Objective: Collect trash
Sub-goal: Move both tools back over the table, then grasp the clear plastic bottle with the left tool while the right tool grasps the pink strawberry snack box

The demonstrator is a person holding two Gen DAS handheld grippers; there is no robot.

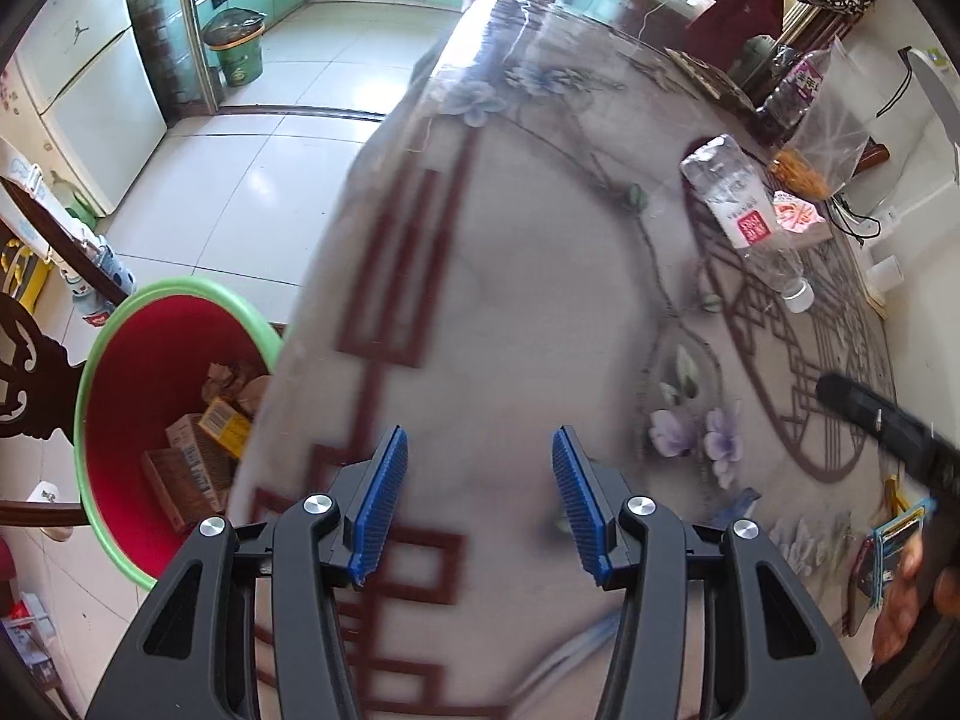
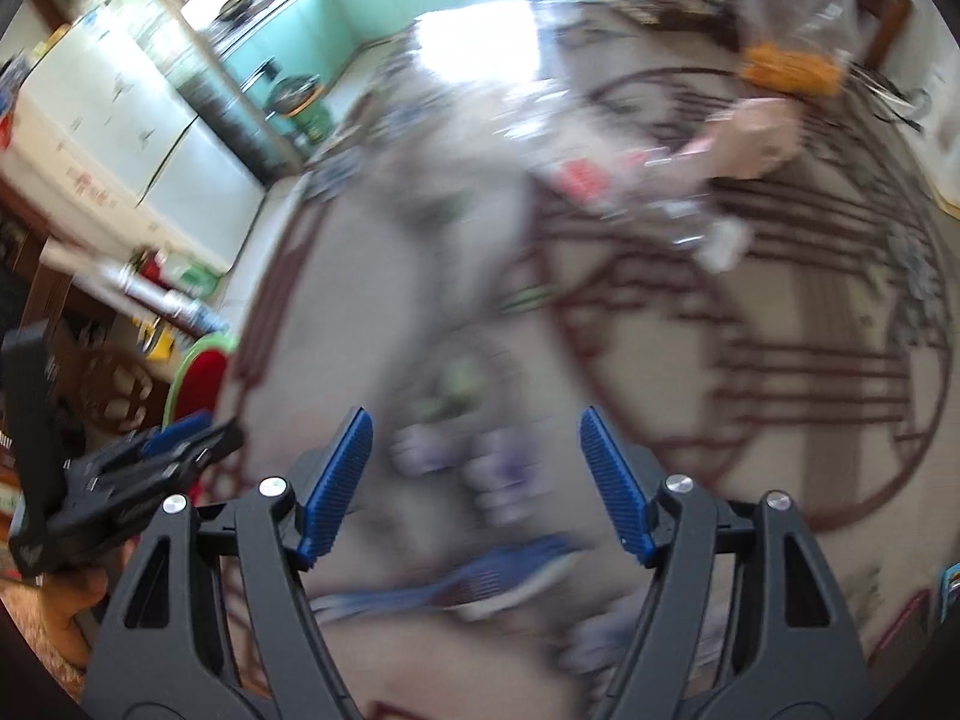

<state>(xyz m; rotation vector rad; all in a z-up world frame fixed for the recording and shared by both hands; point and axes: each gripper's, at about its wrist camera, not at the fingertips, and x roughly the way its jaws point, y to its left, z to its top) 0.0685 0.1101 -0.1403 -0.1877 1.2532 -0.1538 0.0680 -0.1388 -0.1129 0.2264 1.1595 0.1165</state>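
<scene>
On the table (image 1: 510,312), a crushed plastic bottle (image 1: 741,210) lies at the far right, with a clear bag (image 1: 831,132) just behind it. The bin (image 1: 120,360) stands on the floor left of the table's edge, with cardboard boxes (image 1: 192,468) inside it

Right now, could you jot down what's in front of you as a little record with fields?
left gripper: open, holding nothing, over the table
right gripper: open, holding nothing; its view is motion-blurred
table: patterned cloth under a clear cover
plastic bottle: lying on its side, white cap on
clear bag: orange contents, beyond the bottle
trash bin: red inside, green rim, beside the table, cardboard boxes and paper inside
</scene>
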